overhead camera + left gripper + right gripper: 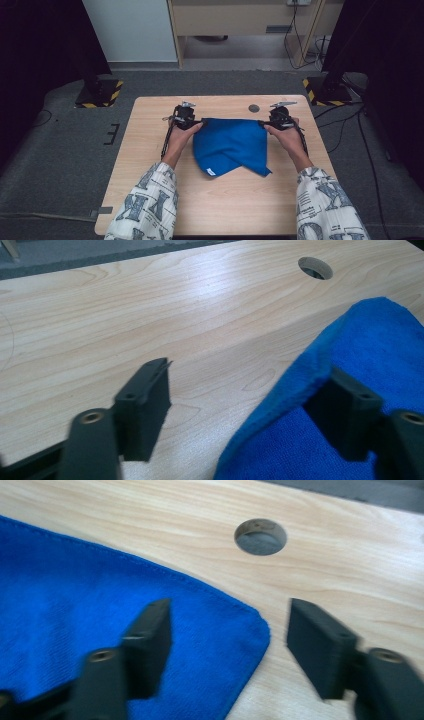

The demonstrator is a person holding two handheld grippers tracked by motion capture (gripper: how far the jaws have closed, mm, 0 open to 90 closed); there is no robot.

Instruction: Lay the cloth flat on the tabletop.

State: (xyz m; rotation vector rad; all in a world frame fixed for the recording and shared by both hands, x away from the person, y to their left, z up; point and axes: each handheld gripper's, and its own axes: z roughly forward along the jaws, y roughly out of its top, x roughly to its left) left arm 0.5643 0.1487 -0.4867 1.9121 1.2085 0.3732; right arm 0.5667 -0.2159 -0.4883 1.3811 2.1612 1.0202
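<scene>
Both grippers gape wide, gripping nothing — left gripper (pixel 245 395) and right gripper (pixel 227 640) each straddle a far corner of the blue cloth (pixel 231 142) toward the table's (pixel 150 150) far edge.

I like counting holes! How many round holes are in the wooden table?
1. The round hole sits near the table's far edge, just beyond the blue cloth, between the left tongs and right tongs. The cloth might hide another.
</scene>
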